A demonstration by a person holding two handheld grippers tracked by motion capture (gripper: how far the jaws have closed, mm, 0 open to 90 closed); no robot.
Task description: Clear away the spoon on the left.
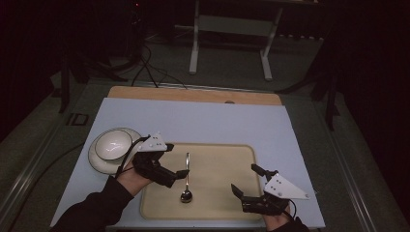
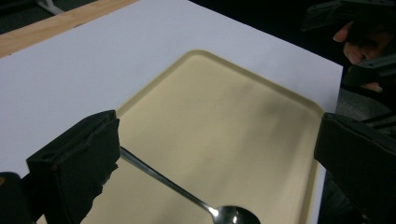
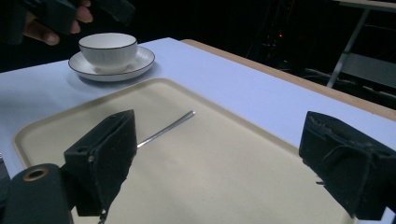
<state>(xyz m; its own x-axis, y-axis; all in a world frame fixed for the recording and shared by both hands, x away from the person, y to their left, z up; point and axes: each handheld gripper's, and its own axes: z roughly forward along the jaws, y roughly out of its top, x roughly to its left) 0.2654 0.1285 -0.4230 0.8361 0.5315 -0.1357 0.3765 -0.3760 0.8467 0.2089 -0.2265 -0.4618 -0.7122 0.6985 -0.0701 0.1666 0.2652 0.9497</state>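
Note:
A metal spoon (image 1: 186, 180) lies lengthwise on a beige tray (image 1: 220, 166), with its bowl toward the person. My left gripper (image 1: 175, 175) hovers open just left of the spoon; in the left gripper view its handle (image 2: 159, 179) runs past the left jaw. My right gripper (image 1: 246, 180) stands open over the tray's near right corner, with nothing between its jaws. From the right gripper view the spoon handle (image 3: 168, 127) lies beyond the left jaw. A white bowl (image 1: 112, 144) sits on a white plate (image 1: 96, 159) left of the tray.
The tray rests on a pale sheet (image 1: 203, 121) over a wooden tabletop (image 1: 193, 94). Beyond the table are a white table frame (image 1: 232, 43) and cables (image 1: 150, 72) on the dark floor. The bowl (image 3: 108, 49) and plate (image 3: 142, 60) stand close behind the left hand.

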